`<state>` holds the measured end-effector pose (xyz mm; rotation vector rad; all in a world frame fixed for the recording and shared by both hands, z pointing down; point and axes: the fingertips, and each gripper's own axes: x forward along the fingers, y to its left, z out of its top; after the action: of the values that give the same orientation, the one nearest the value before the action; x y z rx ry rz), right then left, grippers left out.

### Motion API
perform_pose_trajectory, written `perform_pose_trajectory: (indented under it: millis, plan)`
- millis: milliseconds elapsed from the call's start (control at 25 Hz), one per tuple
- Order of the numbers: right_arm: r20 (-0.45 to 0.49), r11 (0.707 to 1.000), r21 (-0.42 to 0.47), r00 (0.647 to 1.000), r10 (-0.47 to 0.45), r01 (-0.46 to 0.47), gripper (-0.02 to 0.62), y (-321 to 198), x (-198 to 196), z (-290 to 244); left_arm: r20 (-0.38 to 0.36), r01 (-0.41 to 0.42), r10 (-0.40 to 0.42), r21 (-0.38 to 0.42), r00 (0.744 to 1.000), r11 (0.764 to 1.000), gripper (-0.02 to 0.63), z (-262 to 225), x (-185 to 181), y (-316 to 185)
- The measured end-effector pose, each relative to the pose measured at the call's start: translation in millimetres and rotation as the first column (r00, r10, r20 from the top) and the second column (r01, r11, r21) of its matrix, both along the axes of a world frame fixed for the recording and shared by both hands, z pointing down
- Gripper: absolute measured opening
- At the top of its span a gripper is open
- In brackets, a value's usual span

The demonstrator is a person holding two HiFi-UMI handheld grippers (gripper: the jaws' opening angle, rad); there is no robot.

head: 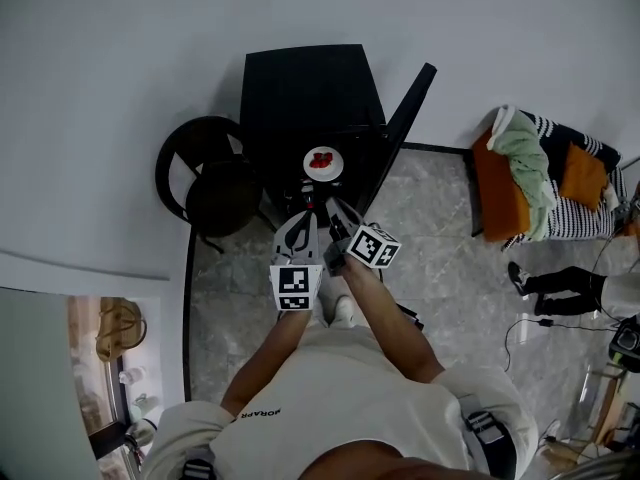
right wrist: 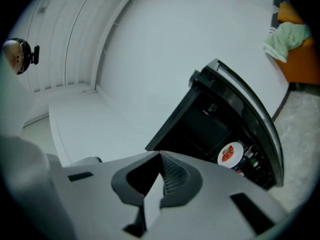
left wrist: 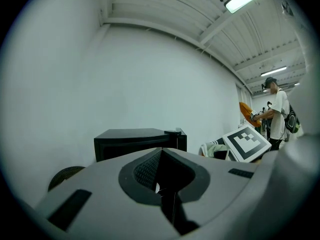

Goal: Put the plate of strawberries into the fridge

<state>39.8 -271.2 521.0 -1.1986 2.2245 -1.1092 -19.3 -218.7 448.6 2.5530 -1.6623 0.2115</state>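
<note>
- On the left hand-held gripper (left wrist: 167,186): jaws pressed together, nothing between them. Held in front of the fridge (head: 310,88), apart from it.
- On the right hand-held gripper (right wrist: 154,186): jaws together as well, empty. Also in front of the fridge, just beside the left one.
- Plate of strawberries (right wrist: 231,153): inside the fridge, on a shelf (right wrist: 215,144), close to the front edge. White, with red fruit on top, touched by neither gripper.
- Door (right wrist: 250,109): wide open at the right side of the fridge.
- Judged from this: placing seems done, and probably only closing the door remains.
- Possible trouble: a hard push on the door with closed jaws may shake the fridge and make the plate slide or the strawberries roll off.
- Also possible: the door striking the plate rim, if it stands out past the shelf. Not clear from here.
</note>
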Motion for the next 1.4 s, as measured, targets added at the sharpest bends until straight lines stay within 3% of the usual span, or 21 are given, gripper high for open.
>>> perform_pose_trajectory:
  millis: [520,840,1080,1400]
  plan:
    - [-0.220,0.983,0.165,0.975,-0.038,0.076,0.012,18.8,-4.2,-60.5,-0.004,-0.036,0.037,0.060,0.999,0.998,0.002,-23.6,8.0,4.5]
    - [-0.405,0.944,0.303,0.914,0.006,0.128,0.012,22.6,-3.8,-95.0,-0.026,-0.028,0.030,0.072,0.999,0.997,0.002,-29.1,8.2,-6.2]
    - [-0.474,0.926,0.347,0.880,0.036,0.149,0.012,27.4,-3.6,-106.1,-0.039,-0.029,0.032,0.084,0.999,0.996,0.001,-35.8,7.8,-8.6]
    - [-0.602,0.884,0.417,0.792,0.097,0.209,0.012,39.8,-10.7,-122.8,-0.049,-0.028,0.032,0.084,0.998,0.996,0.002,-38.6,7.0,-6.8]
